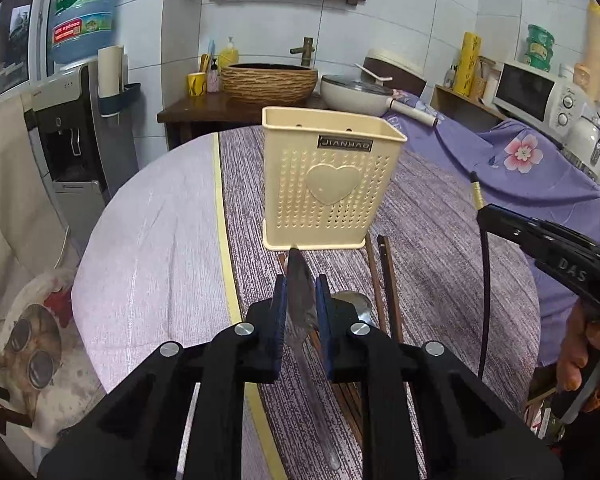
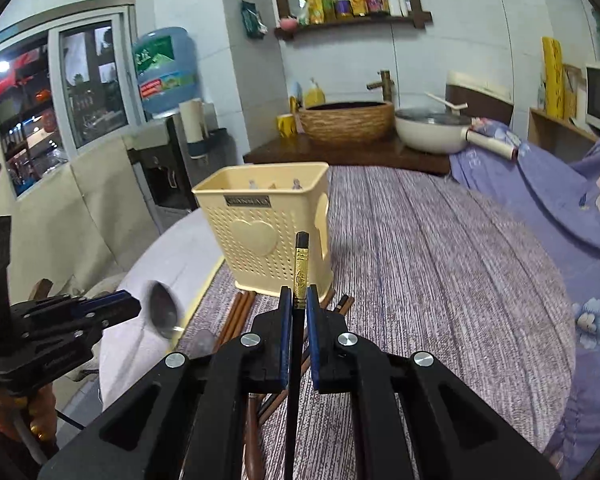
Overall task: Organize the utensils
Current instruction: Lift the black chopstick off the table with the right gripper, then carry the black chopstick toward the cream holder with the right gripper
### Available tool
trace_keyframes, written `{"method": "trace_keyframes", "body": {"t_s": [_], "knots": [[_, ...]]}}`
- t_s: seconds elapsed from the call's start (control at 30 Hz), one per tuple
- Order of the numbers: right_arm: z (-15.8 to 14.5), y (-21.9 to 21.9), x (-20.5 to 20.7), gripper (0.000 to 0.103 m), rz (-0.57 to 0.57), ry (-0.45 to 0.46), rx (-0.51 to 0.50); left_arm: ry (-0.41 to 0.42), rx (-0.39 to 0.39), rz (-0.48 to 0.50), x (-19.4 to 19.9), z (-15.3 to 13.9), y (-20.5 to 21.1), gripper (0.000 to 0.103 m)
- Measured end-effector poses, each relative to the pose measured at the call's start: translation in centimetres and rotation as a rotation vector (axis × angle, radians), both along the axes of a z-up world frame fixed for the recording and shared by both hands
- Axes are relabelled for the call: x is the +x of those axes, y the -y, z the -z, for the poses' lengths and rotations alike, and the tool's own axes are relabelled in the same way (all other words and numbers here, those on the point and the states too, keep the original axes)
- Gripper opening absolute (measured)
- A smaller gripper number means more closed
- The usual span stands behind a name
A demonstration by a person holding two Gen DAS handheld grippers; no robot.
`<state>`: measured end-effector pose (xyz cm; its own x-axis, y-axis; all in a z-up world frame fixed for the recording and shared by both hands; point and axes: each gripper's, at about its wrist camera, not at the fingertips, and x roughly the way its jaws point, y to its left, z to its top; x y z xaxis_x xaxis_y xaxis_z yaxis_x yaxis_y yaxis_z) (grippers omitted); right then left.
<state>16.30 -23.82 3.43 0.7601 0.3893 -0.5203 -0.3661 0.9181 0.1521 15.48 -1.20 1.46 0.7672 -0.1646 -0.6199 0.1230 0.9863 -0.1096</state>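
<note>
Above the round table's purple cloth [image 1: 148, 216], both hand-held grippers are raised and tilted down toward the cream utensil holder [image 1: 332, 178], which stands upright near the table's middle. From the left wrist view, the left gripper [image 1: 302, 292] has its blue pads clamped on a metal spoon [image 1: 300, 300], held edge-on with its bowl pointing forward at the holder's base and its handle running back between the black fingers. In the right wrist view that same spoon's bowl [image 2: 163, 314] sticks out past the fingertips at the left, clear of the cloth. The right gripper [image 2: 296, 298] is closed tight on a single black chopstick with a gold band [image 2: 300, 268], its gold-banded end rising in front of the holder's right corner. More brown chopsticks [image 1: 388, 280] and another spoon [image 1: 356, 306] lie flat on the cloth just in front of the holder. At the far right of the left view, a hand [image 1: 588, 356] grips the right tool's handle.
</note>
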Motion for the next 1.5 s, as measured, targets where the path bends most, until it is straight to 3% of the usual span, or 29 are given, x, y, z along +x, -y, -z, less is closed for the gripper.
{"method": "trace_keyframes", "body": {"t_s": [0.33, 0.37, 0.43, 0.5, 0.6, 0.73, 0.9, 1.03, 1.13, 1.23, 1.5], "knots": [[0.3, 0.5, -0.6, 0.008, 0.004, -0.004, -0.019, -0.070, -0.008, -0.064, 1.4, 2.0, -1.4, 0.018], [0.4, 0.5, -0.6, 0.008, 0.005, -0.007, -0.021, -0.082, 0.005, -0.078, 1.8, 2.3, -1.5, 0.022], [0.5, 0.4, -0.6, 0.008, 0.005, -0.011, -0.017, -0.113, 0.011, -0.103, 2.5, 3.0, -1.7, 0.055], [0.6, 0.2, -0.5, 0.008, 0.001, -0.014, -0.012, -0.148, 0.010, -0.113, 3.2, 3.9, -1.7, 0.061], [0.8, 0.0, -0.3, 0.008, -0.002, -0.020, -0.013, -0.217, 0.019, -0.130, 4.6, 5.4, -1.3, 0.061], [1.1, 0.1, -0.2, 0.007, -0.003, -0.022, -0.001, -0.296, -0.024, -0.143, 6.1, 7.2, -1.2, 0.060], [1.3, 0.1, -0.3, 0.007, 0.003, -0.016, -0.017, -0.303, -0.031, -0.150, 5.8, 7.8, -0.7, 0.058], [1.9, -0.3, 0.2, 0.006, -0.008, -0.032, -0.032, -0.258, 0.029, -0.153, 5.2, 7.3, 0.4, 0.058], [2.9, 0.0, 1.2, 0.008, 0.011, -0.074, -0.034, -0.274, 0.035, -0.163, 5.4, 7.7, 0.3, 0.058], [4.3, 0.6, 2.4, 0.051, 0.067, -0.114, -0.068, -0.281, 0.026, -0.180, 5.3, 8.0, -0.4, 0.058], [9.7, 0.0, 6.2, 0.038, 0.086, -0.303, -0.143, -0.289, 0.034, -0.180, 4.7, 8.8, -0.5, 0.058]]}}
